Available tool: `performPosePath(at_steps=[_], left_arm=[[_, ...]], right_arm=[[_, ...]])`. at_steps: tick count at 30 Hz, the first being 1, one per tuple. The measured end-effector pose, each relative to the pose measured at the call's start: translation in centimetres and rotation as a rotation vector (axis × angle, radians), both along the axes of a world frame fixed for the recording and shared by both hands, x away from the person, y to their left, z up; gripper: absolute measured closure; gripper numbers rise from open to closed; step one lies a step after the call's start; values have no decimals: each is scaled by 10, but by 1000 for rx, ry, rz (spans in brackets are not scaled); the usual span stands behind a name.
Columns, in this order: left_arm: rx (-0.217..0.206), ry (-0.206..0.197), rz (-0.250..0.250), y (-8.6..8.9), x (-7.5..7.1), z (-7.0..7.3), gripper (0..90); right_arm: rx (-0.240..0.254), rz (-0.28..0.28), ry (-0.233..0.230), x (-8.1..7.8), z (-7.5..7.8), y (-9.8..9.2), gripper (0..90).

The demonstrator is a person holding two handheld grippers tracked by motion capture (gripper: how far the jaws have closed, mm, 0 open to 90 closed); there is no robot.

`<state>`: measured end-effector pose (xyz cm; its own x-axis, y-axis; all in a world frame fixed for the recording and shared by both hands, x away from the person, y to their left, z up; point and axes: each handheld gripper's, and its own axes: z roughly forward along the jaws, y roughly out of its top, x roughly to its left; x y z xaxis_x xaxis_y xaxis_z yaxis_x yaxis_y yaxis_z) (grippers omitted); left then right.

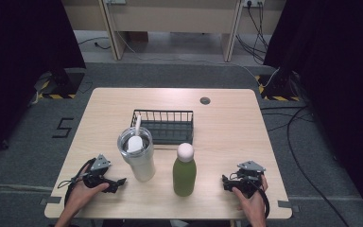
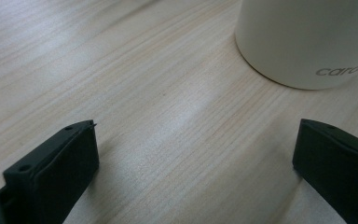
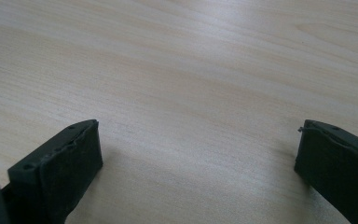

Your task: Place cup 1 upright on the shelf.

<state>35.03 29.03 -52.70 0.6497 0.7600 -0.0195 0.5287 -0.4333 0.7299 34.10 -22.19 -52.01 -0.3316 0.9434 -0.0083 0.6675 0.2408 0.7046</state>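
A pale wooden table (image 1: 227,127) stands on grey carpet, dark curtains at both sides. The left gripper (image 1: 121,180) rests on the table, jaws wide apart and empty, pointing at the white tumbler (image 1: 137,154) just beside it. The tumbler stands upright, straw rising from its lid. Right of it stands a green bottle (image 1: 184,171), upright too, cap up. The right gripper (image 1: 224,182) lies near the bottle, jaws spread, nothing between them.
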Motion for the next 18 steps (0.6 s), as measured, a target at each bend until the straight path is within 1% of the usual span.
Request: performPosePath(at_steps=[10,12,14,16,17,18], left_arm=[[1,0,5,0,0,0,0],[-5,1,0,1,0,0,3],[-11,-9,-8,1,-1,1,34],[-19,-15,-15,2,-2,1,105],[-25,-20,-21,2,-3,2,105],[-37,-25,-22,3,-3,2,152]], right_arm=[[4,3,3,0,0,1,8],[2,9,2,0,0,1,8],[2,9,2,0,0,1,8],[2,9,2,0,0,1,8],[2,9,2,0,0,1,8],[2,10,2,0,0,1,8]])
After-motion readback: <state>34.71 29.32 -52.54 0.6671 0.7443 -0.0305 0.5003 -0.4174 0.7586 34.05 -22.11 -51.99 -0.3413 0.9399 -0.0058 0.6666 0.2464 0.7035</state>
